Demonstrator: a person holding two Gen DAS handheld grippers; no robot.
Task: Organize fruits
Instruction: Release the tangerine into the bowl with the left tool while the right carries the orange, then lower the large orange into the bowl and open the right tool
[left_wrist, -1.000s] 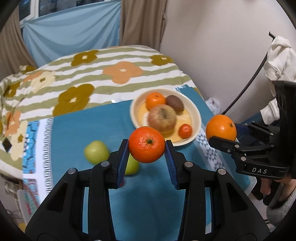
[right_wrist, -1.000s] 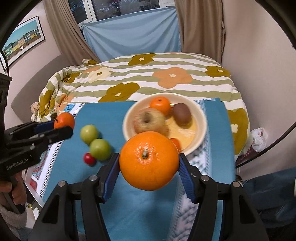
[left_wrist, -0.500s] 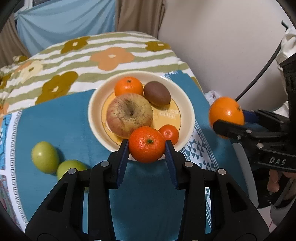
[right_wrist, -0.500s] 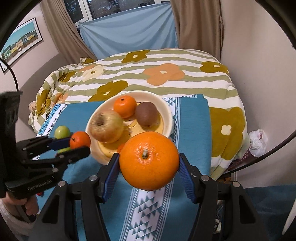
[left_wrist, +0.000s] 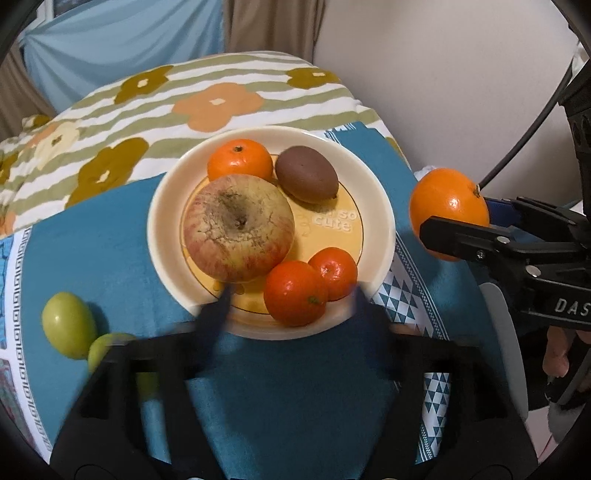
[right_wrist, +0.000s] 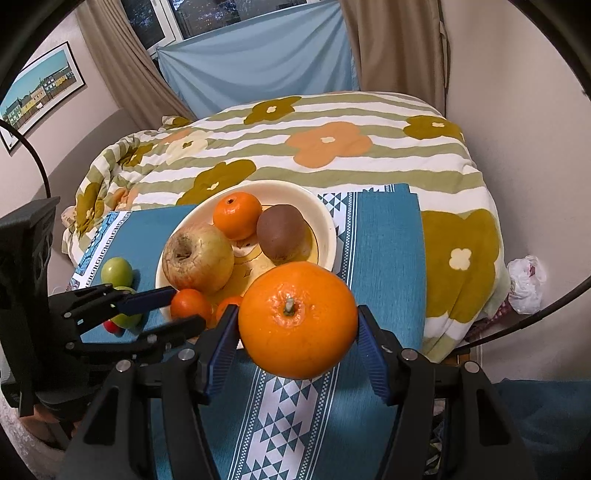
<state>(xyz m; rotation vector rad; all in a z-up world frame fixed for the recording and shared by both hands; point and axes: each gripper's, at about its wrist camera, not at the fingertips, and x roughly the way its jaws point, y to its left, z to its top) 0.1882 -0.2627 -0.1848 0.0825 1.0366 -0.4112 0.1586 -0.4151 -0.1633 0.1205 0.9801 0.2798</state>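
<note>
The jaws of the left gripper (left_wrist: 291, 306) are opening just now, blurred in its own view, and the small mandarin (left_wrist: 295, 293) between them is free of the pads – it lies inside the plate (left_wrist: 384, 221) at the near rim, touching a second small mandarin (left_wrist: 334, 273) and close to the big apple (left_wrist: 238, 227). Farther left on the blue cloth (left_wrist: 110, 229), two green fruits (left_wrist: 68, 325) wait outside the plate. To finish this step well, I think the left gripper should pull straight back with the jaws spread, so that no pad pushes the mandarin over the rim. On the right, the right gripper (right_wrist: 297, 332) has its jaws pressed on a large orange (right_wrist: 297, 325), held in the air beside the plate. The free place seems to be the yellow middle, in front of the kiwi (left_wrist: 306, 179) – I would lower the orange there slowly and release it only when it rests, because round fruits roll and the plate is already crowded.
</note>
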